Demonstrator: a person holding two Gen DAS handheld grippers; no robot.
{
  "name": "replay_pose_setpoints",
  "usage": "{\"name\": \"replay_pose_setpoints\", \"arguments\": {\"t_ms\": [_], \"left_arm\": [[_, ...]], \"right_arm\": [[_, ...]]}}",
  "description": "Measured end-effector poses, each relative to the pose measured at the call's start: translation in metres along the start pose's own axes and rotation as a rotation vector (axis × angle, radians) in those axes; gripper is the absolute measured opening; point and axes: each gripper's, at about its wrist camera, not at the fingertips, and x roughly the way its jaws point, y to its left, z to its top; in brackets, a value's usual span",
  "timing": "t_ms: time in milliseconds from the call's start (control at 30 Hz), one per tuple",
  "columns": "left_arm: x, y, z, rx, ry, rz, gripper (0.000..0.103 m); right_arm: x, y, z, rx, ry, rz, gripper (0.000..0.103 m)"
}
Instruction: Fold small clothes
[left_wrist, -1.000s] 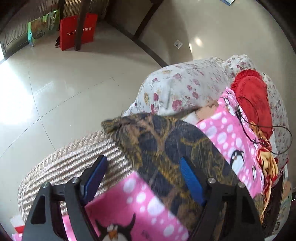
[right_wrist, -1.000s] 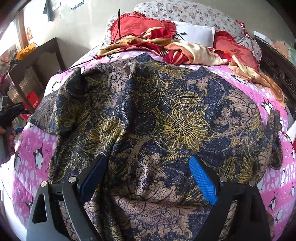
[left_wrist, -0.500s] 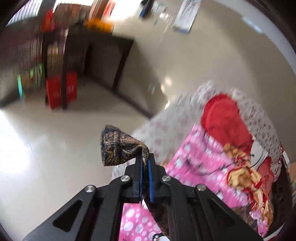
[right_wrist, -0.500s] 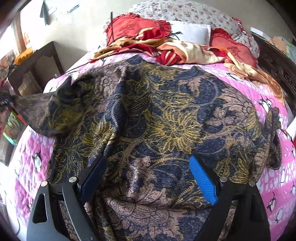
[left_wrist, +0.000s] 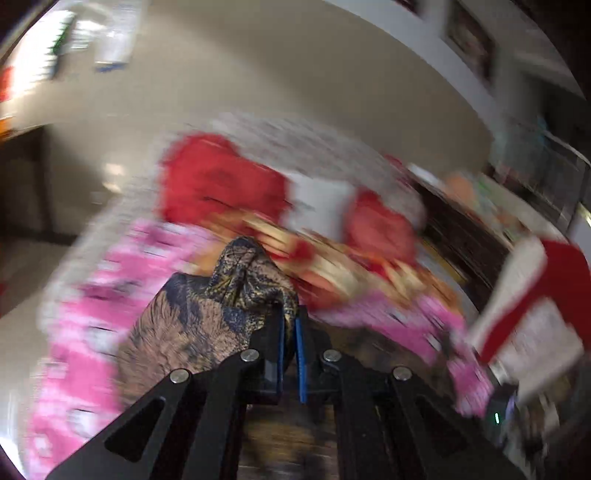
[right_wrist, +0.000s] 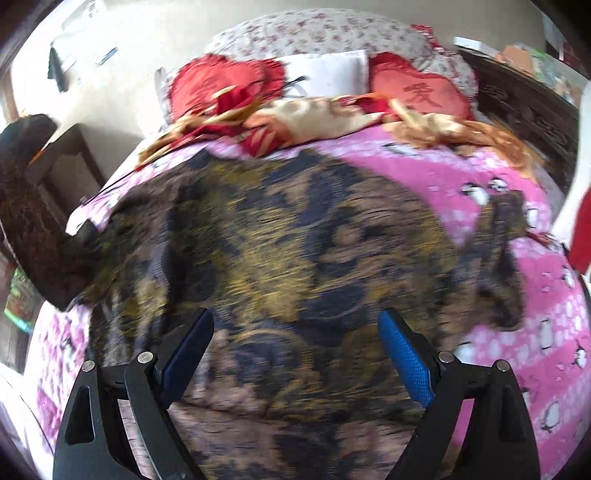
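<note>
A dark blue, gold and brown floral-print garment (right_wrist: 295, 251) lies spread on a pink penguin-print bed cover (right_wrist: 517, 295). My left gripper (left_wrist: 290, 325) is shut on a bunched corner of the garment (left_wrist: 243, 277) and holds it lifted above the bed. In the right wrist view that lifted sleeve (right_wrist: 33, 206) hangs raised at the far left. My right gripper (right_wrist: 295, 343) is open and empty, low over the garment's near part. Both views are motion-blurred.
Red heart cushions (right_wrist: 417, 92), a white pillow (right_wrist: 325, 70), a floral pillow (right_wrist: 332, 29) and crumpled gold and red cloth (right_wrist: 314, 118) lie at the bed's head. A dark carved headboard (right_wrist: 524, 103) runs along the right. A dark side table (right_wrist: 62, 166) stands left.
My left gripper closed on the garment's left corner, lifted it and swung it over the bed towards the right. The garment's body has shifted. My right gripper stayed open.
</note>
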Motion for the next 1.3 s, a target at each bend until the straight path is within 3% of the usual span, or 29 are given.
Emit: {"name": "replay_pose_setpoints", "arguments": {"t_ms": [133, 300, 400, 433, 533, 600, 700, 933, 967, 1000, 1033, 1067, 1167, 1300], "left_arm": [[0.068, -0.067, -0.048, 0.062, 0.127, -0.077, 0.005], [0.139, -0.102, -0.107, 0.120, 0.276, -0.108, 0.007], [0.142, -0.098, -0.129, 0.100, 0.357, -0.154, 0.037], [0.139, -0.093, -0.131, 0.076, 0.369, -0.172, 0.051], [0.100, -0.072, -0.126, 0.052, 0.291, -0.176, 0.070], [0.063, -0.052, -0.118, 0.068, 0.221, -0.121, 0.082], [0.025, -0.014, -0.112, 0.053, 0.162, -0.024, 0.085], [-0.014, 0.078, -0.129, -0.063, 0.177, 0.174, 0.085], [-0.016, 0.088, -0.135, -0.079, 0.187, 0.199, 0.085], [-0.017, 0.093, -0.138, -0.089, 0.192, 0.214, 0.085], [-0.020, 0.101, -0.142, -0.101, 0.198, 0.228, 0.085], [-0.022, 0.106, -0.147, -0.104, 0.206, 0.235, 0.085], [-0.018, 0.113, -0.160, -0.076, 0.241, 0.278, 0.085], [0.007, 0.113, -0.178, -0.021, 0.306, 0.318, 0.085]], "right_arm": [[-0.002, -0.039, 0.006, 0.071, -0.004, -0.042, 0.088], [-0.002, -0.073, 0.007, 0.134, 0.003, -0.060, 0.088], [-0.004, -0.082, 0.010, 0.146, -0.004, -0.062, 0.088], [-0.005, -0.084, 0.012, 0.152, -0.010, -0.056, 0.088], [-0.005, -0.082, 0.019, 0.161, -0.021, 0.007, 0.088], [-0.004, -0.071, 0.025, 0.141, -0.020, 0.055, 0.088], [0.002, -0.046, 0.037, 0.075, -0.030, 0.115, 0.088], [0.044, 0.015, 0.056, -0.040, 0.034, 0.183, 0.088], [0.052, 0.020, 0.057, -0.050, 0.058, 0.181, 0.085], [0.064, 0.025, 0.057, -0.072, 0.096, 0.185, 0.057], [0.068, 0.026, 0.057, -0.085, 0.110, 0.194, 0.002], [0.065, 0.022, 0.057, -0.077, 0.103, 0.185, 0.006], [0.027, -0.013, 0.061, 0.006, -0.058, 0.125, 0.002], [0.011, -0.056, 0.058, 0.057, -0.079, -0.032, 0.002]]}}
